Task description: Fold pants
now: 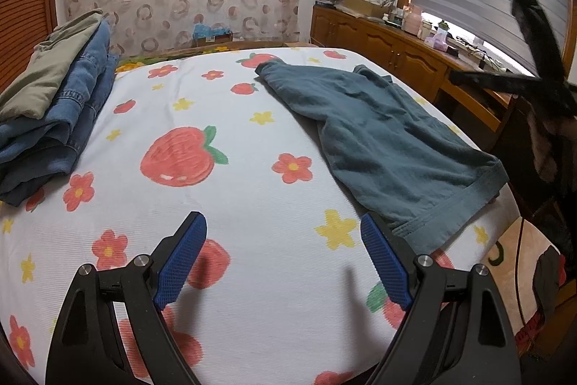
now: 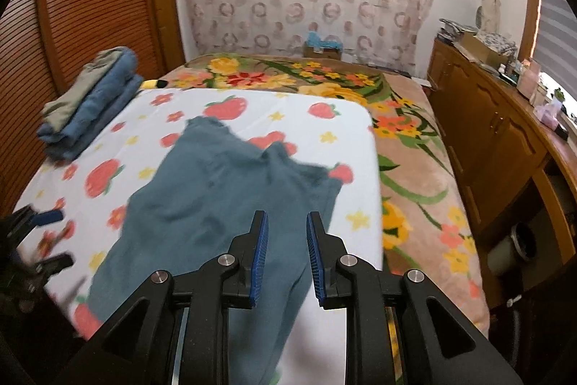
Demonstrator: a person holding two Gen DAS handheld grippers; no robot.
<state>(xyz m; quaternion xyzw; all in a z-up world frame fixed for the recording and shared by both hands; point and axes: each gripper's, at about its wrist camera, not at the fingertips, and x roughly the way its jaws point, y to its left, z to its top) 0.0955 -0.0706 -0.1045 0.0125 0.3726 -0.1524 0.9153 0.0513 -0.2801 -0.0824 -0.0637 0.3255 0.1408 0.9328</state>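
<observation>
A pair of teal pants [image 1: 389, 136] lies crumpled on the white strawberry-print cover [image 1: 234, 190], waistband toward me at the right edge. My left gripper [image 1: 283, 228] is open and empty, low over the cover, just left of the waistband. In the right wrist view the pants [image 2: 216, 204] spread below my right gripper [image 2: 286, 224], which is open with a narrow gap and holds nothing. The left gripper [image 2: 50, 237] shows blurred at the left edge there. The right gripper [image 1: 533, 60] shows as a dark blur at the right in the left wrist view.
A stack of folded jeans and olive pants [image 1: 54, 110] sits at the cover's far left; it also shows in the right wrist view [image 2: 90, 100]. A floral blanket [image 2: 414, 168] covers the bed's right side. A wooden cabinet [image 2: 497, 139] with clutter runs along the right wall.
</observation>
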